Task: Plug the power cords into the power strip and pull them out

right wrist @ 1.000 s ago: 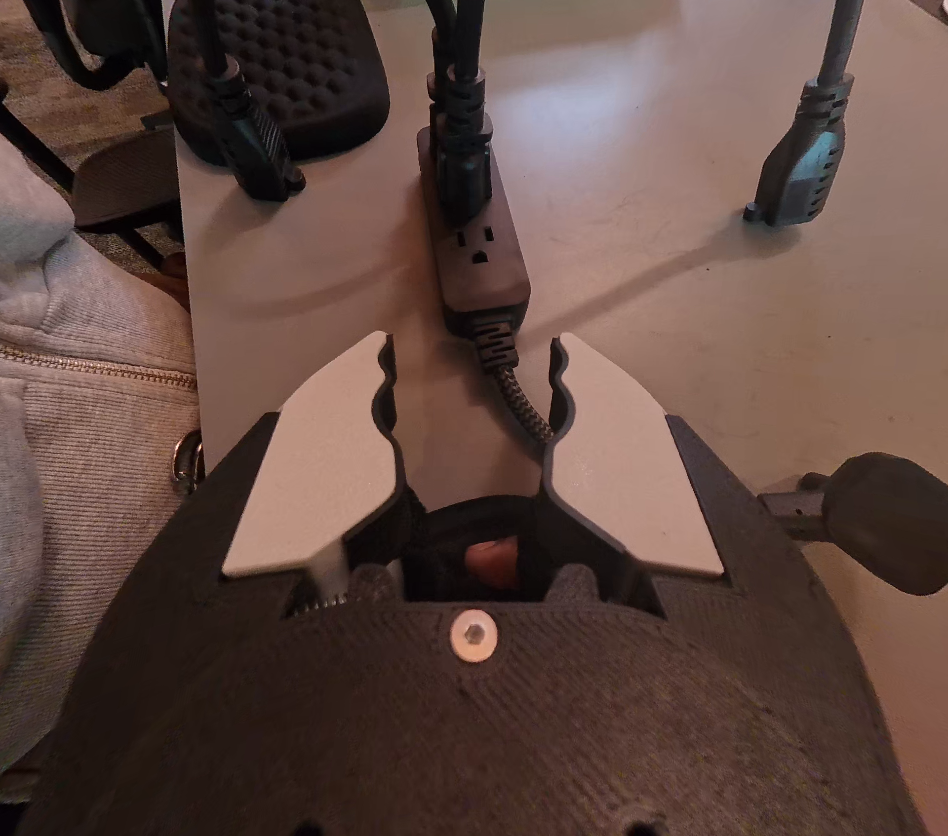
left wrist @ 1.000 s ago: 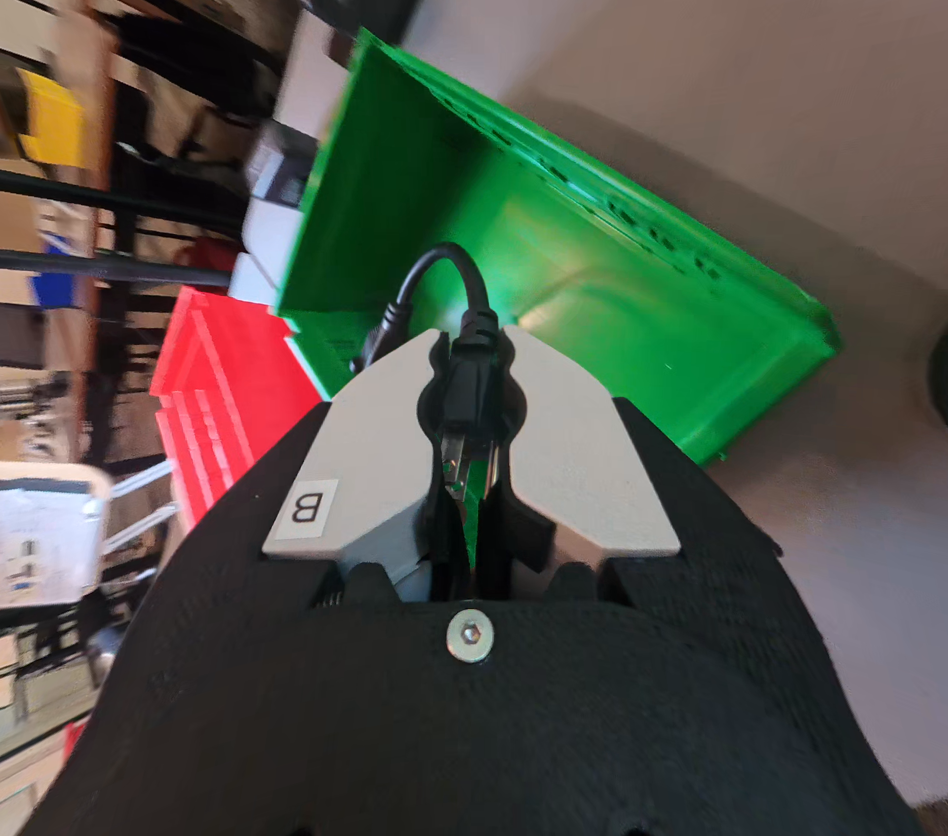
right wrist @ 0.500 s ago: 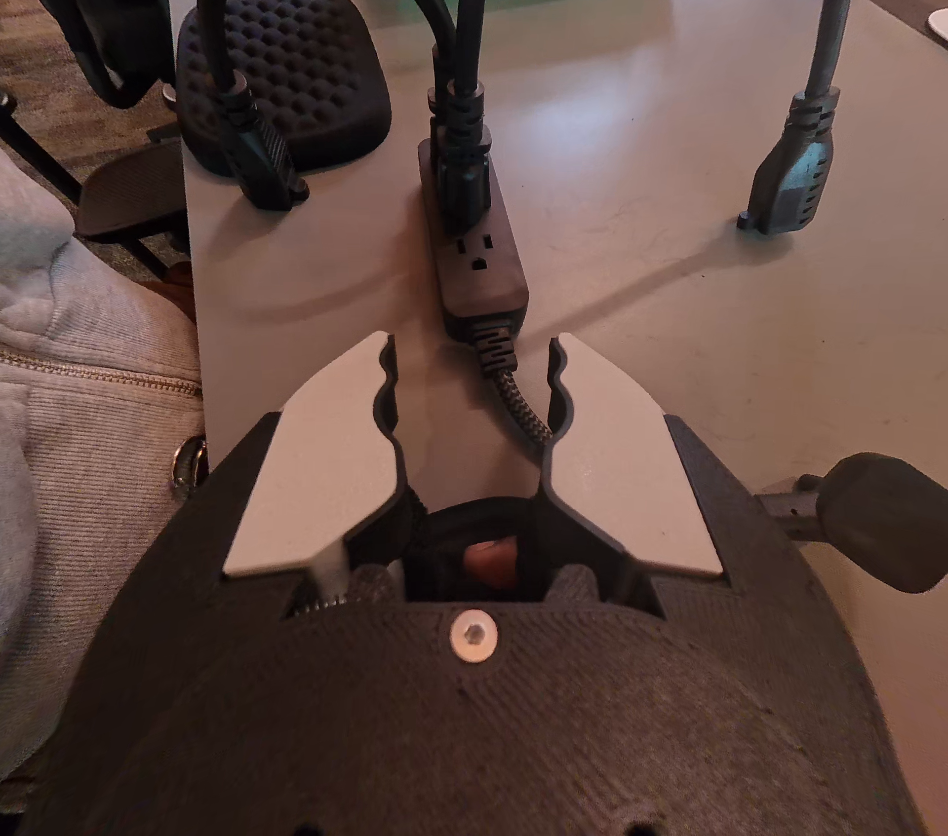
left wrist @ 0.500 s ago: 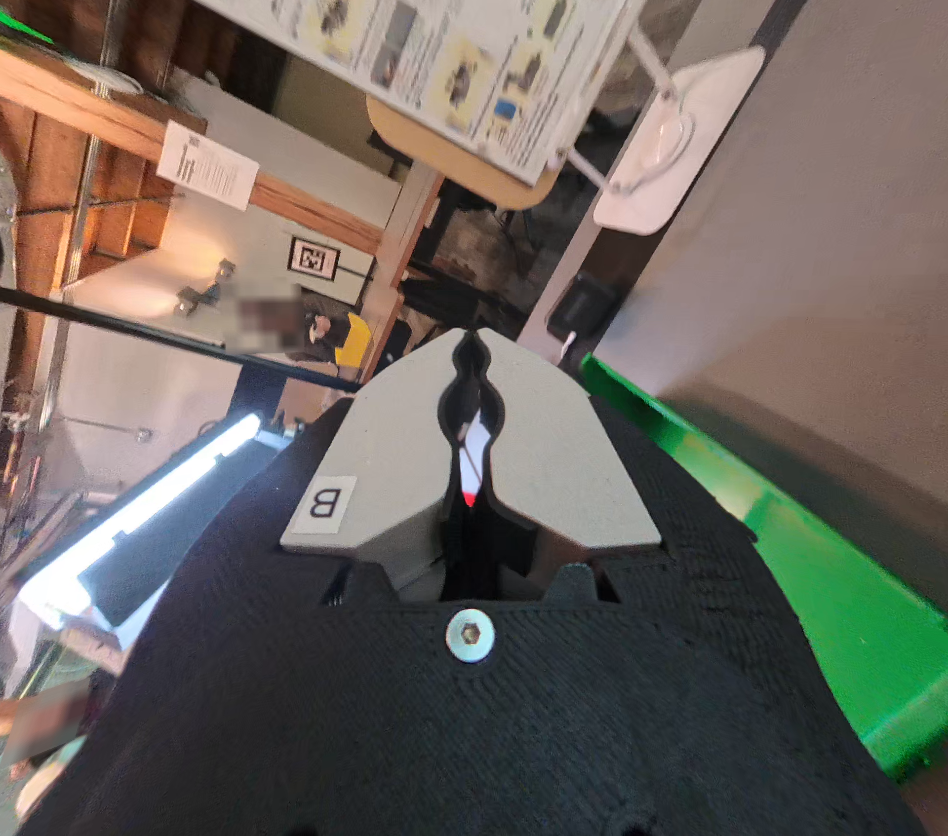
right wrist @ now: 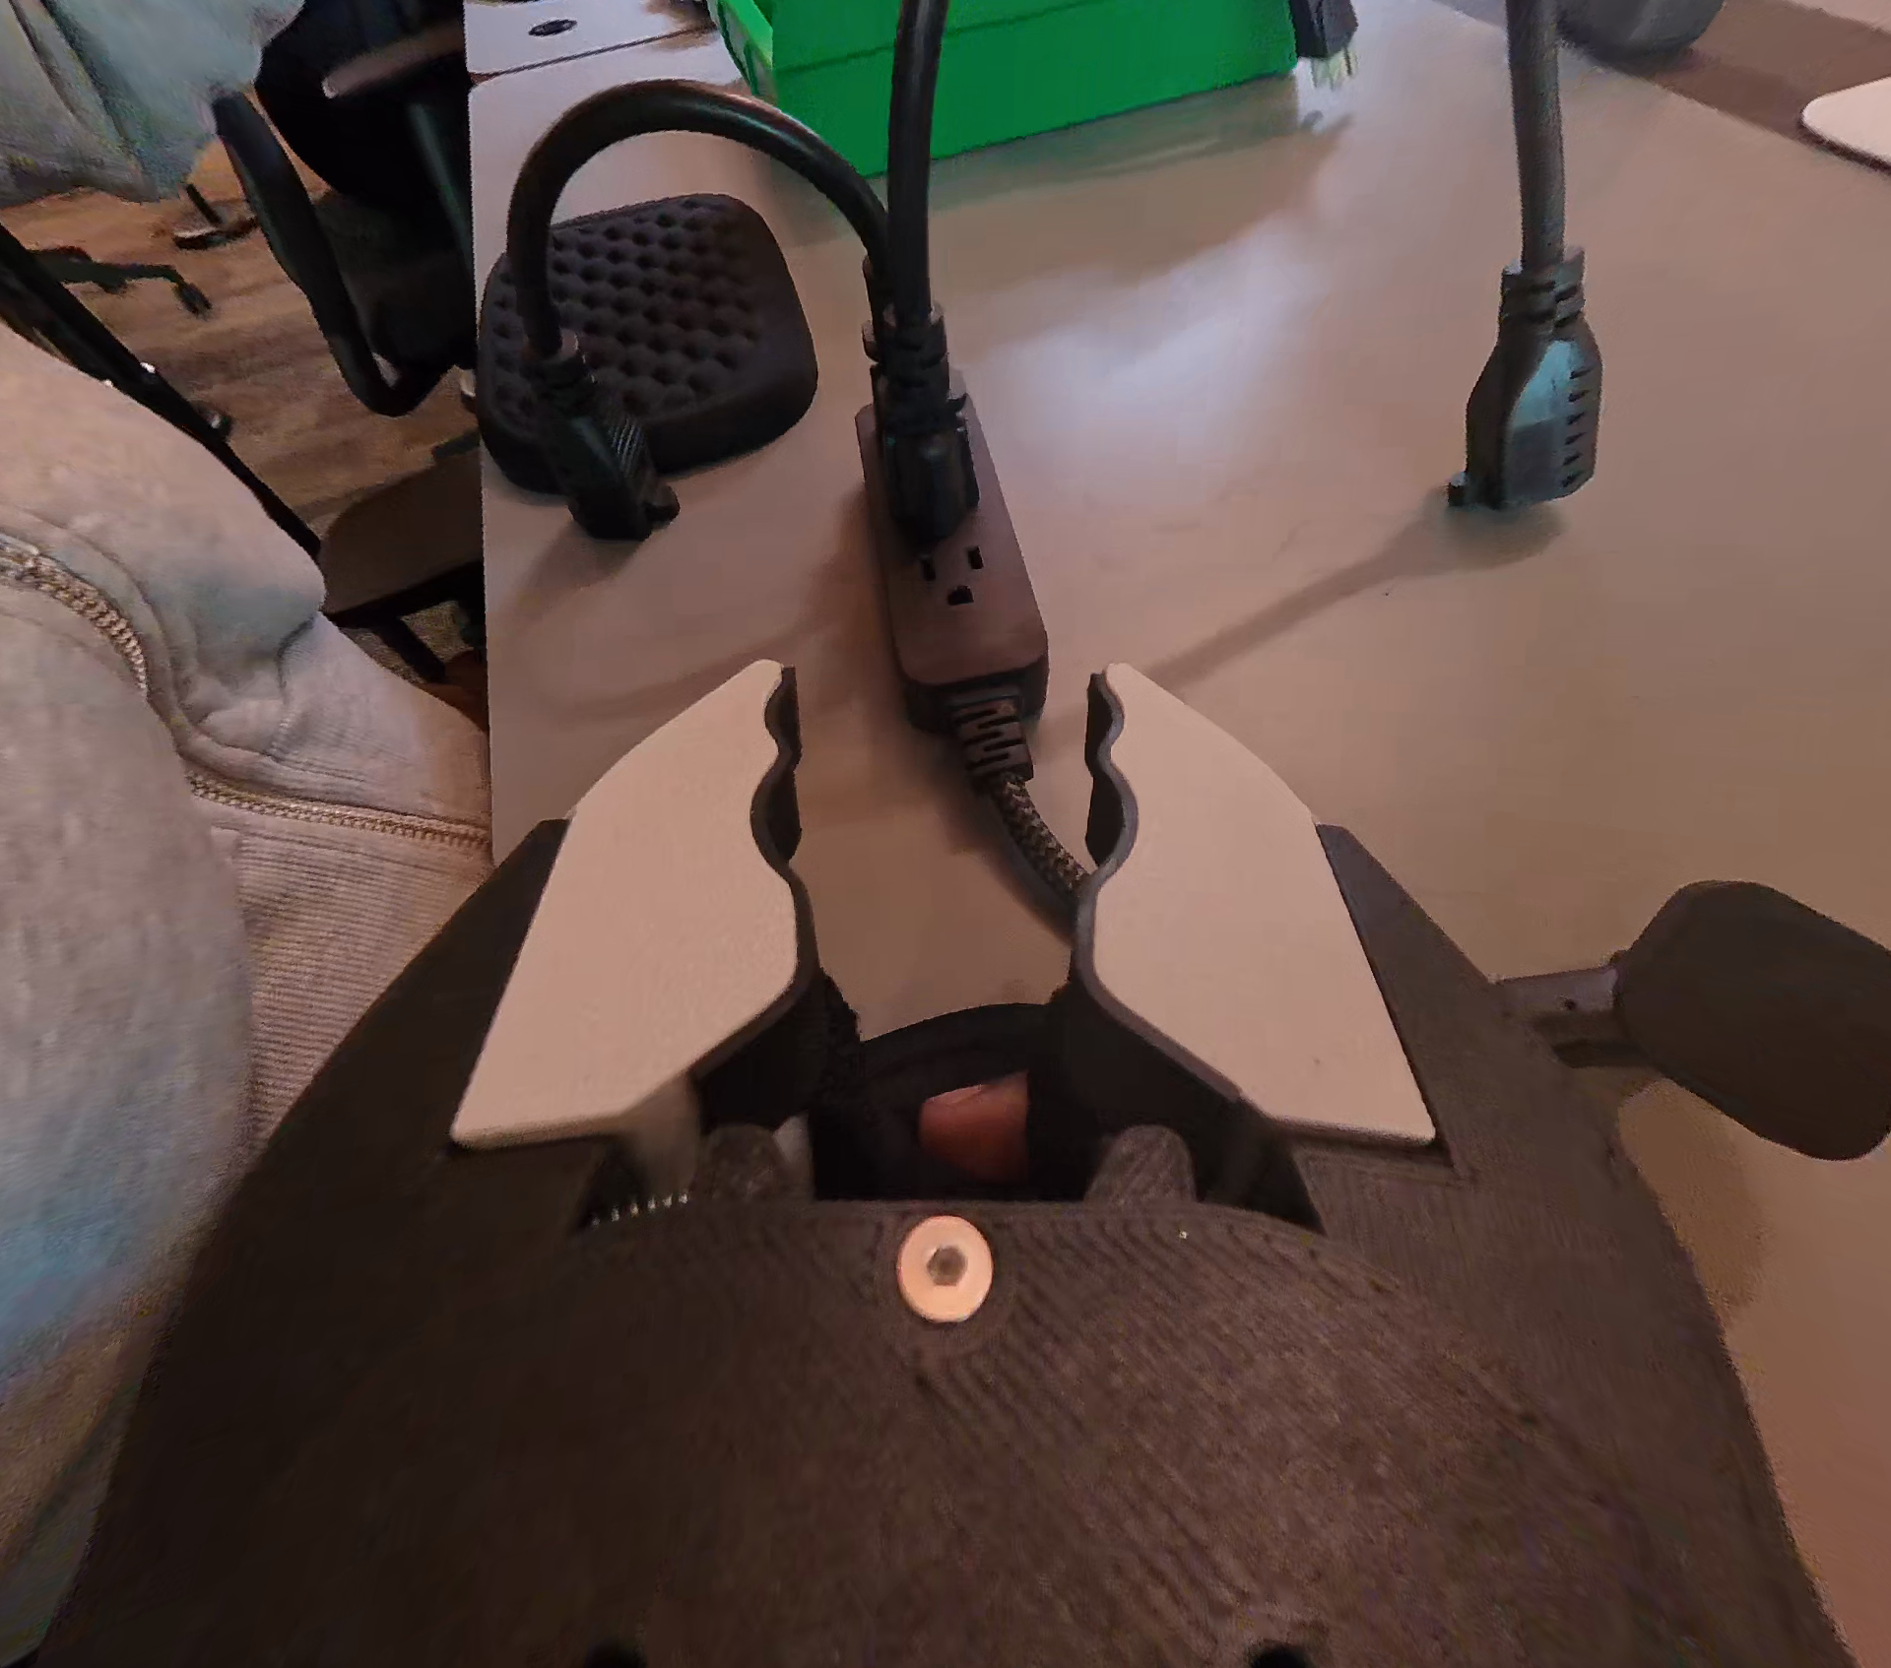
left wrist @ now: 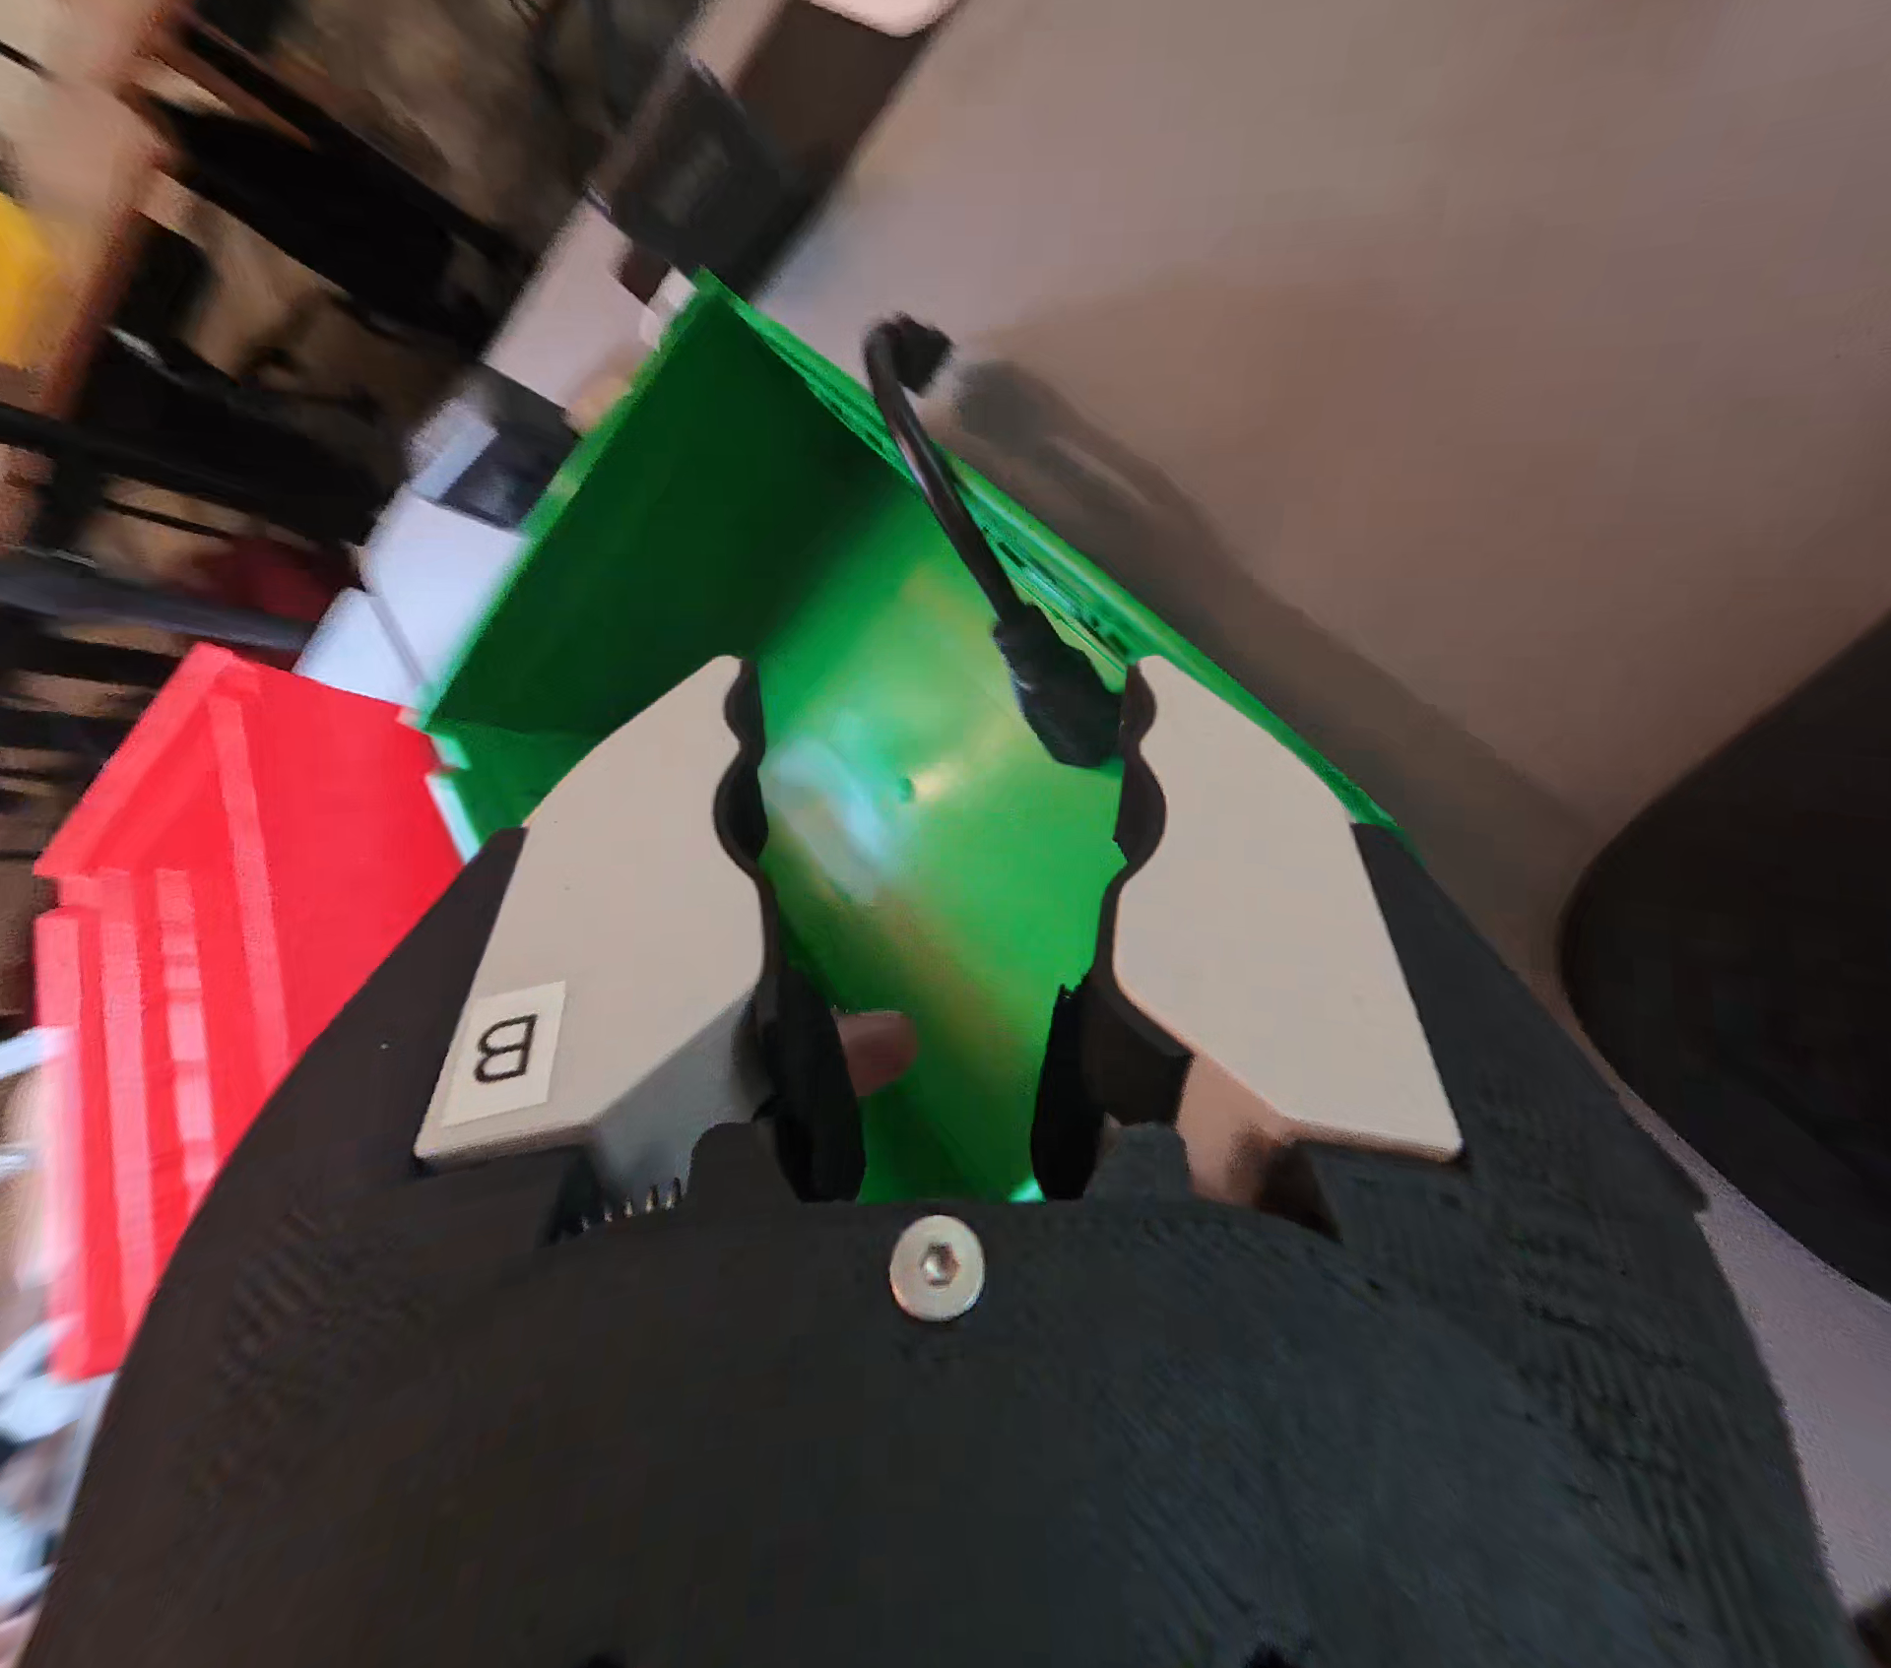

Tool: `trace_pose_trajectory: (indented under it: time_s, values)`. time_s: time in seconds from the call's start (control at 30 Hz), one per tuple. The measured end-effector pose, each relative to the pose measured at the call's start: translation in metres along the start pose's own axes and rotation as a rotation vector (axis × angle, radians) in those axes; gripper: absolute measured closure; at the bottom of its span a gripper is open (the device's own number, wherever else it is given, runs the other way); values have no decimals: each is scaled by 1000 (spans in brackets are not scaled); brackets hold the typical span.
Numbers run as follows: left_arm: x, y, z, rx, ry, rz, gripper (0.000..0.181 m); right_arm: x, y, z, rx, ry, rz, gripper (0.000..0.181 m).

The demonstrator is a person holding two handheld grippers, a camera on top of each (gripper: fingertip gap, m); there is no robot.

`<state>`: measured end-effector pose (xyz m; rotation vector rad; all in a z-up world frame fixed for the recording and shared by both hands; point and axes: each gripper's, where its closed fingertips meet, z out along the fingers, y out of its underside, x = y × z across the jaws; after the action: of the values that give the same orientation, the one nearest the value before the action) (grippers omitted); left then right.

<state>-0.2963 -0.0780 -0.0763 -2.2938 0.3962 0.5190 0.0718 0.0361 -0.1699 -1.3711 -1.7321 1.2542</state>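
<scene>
The power strip lies on the grey table, just beyond our right gripper, its braided lead running back between the spread, empty fingers. One black cord stands plugged into the strip's far end, and the socket nearest us is free. A second cord arches to the left, its plug resting on the table beside a dimpled black pad. A third plug stands on the table well to the right. Our left gripper hovers over the green bin with its jaws wide apart and holding nothing; a loose plug hangs over the bin's rim, just beside the right finger. We judge that a pulled cord has been dropped at the bin and the pulling-out step is under way. The next move calls for closing on the seated plug and drawing it straight up while the strip is held down.
</scene>
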Motion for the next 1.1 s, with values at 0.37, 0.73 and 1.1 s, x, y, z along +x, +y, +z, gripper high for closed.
trace_pose_trajectory:
  time_s: [0.37,0.73,1.1]
  values:
    - [13,38,90,19,345,-236,124,5,1,0,-7,-9,61,128]
    - [2,32,113,59,385,-242,166,5,4,3,-30,-5,59,129]
    - [-35,-65,20,344,105,-109,167,2,2,2,-21,3,24,131]
